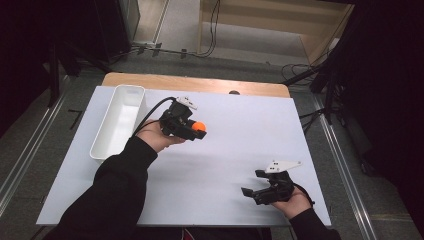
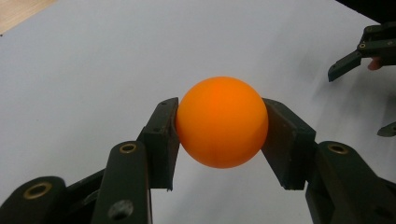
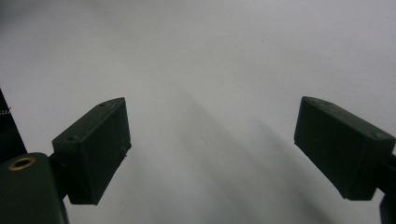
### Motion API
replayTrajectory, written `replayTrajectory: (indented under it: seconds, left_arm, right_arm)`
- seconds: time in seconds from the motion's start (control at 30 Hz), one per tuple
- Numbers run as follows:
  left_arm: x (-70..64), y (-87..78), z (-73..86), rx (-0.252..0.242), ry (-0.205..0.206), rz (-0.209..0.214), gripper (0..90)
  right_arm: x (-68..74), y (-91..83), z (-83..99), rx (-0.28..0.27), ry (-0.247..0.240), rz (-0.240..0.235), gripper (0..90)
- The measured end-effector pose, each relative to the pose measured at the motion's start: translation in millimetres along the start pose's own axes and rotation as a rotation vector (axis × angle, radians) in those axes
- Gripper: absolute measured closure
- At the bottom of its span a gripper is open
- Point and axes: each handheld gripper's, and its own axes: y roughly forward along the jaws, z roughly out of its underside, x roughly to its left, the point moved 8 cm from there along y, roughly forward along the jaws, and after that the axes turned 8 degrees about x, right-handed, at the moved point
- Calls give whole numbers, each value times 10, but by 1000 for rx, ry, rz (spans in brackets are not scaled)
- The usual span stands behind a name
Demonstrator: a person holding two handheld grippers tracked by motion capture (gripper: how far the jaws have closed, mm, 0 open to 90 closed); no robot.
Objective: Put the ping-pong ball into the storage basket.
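- A white counter (image 1: 220,150) spans the middle of the high view, with a wooden edge along its far side and grey floor around it.
- The left tongs (image 2: 222,123) are clamped on an orange ball (image 2: 221,122), one black jaw pressed to each side.
- The ball is round, smooth and matt, an even bright orange with no marks to be seen; it sits centre frame in the left gripper view, lifted clear of the counter.
- In the high view the ball (image 1: 199,126) shows left of centre, at the tip of the left tongs (image 1: 196,128).
- The right tongs (image 3: 212,140) stand wide apart and hold nothing; in the high view the right tongs (image 1: 255,184) are at lower right.
- A long white tray (image 1: 107,131) lies at upper left, just beside the left hand (image 1: 155,136).
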Motion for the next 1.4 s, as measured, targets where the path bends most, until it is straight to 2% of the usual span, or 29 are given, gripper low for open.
replayTrajectory:
  seconds: [0.33,0.73,1.17,1.4]
  left_arm:
    - [60,-35,31,14,1,-18,504]
    - [141,-113,68,6,-23,-35,504]
    - [266,-235,132,-11,-59,-54,504]
    - [347,-339,179,-26,-94,-55,504]
  right_arm:
    - [10,-5,-8,-8,-7,2,94]
    - [15,2,-19,-4,-10,-1,95]
    - [19,28,-53,-6,-26,-6,95]
    - [23,39,-69,-7,-31,-11,95]
